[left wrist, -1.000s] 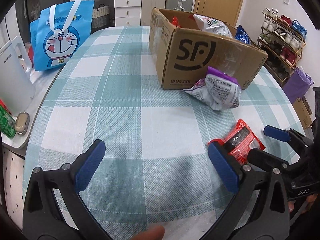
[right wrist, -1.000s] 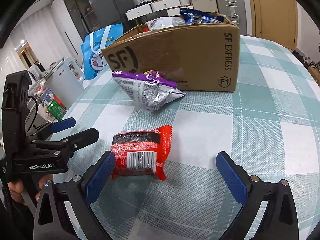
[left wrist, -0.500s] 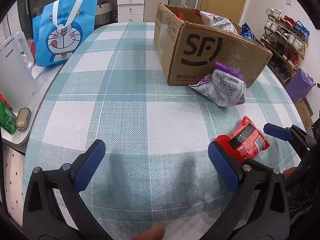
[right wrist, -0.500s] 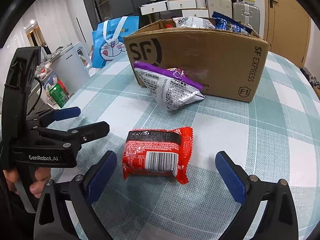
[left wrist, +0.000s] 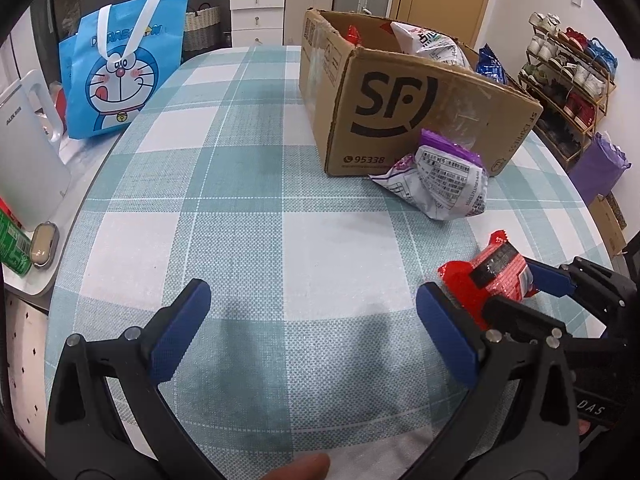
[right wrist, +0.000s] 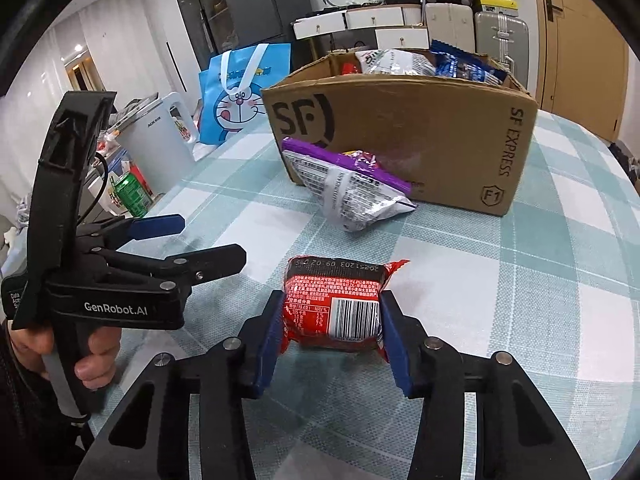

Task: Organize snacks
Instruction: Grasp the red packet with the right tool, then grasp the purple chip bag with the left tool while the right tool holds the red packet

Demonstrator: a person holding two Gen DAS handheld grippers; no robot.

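Observation:
My right gripper (right wrist: pixel 332 332) is shut on a red snack packet (right wrist: pixel 334 300) just above the checked tablecloth; the packet also shows in the left wrist view (left wrist: pixel 490 276), held between the right gripper's blue pads (left wrist: pixel 550 282). My left gripper (left wrist: pixel 316 332) is open and empty over the table's near edge; it shows in the right wrist view (right wrist: pixel 192 240) to the left of the packet. A purple and silver snack bag (right wrist: pixel 348 192) lies against the front of a brown SF cardboard box (right wrist: pixel 420 140) holding several snack bags.
A blue Doraemon bag (left wrist: pixel 116 68) stands at the table's far left edge. A white appliance (left wrist: pixel 24 160) and a green can (left wrist: pixel 12 248) sit on a side surface to the left. A shoe rack (left wrist: pixel 568 80) stands far right.
My right gripper has moved forward around the red packet and shut on it. The left gripper has stayed open and shifted slightly back.

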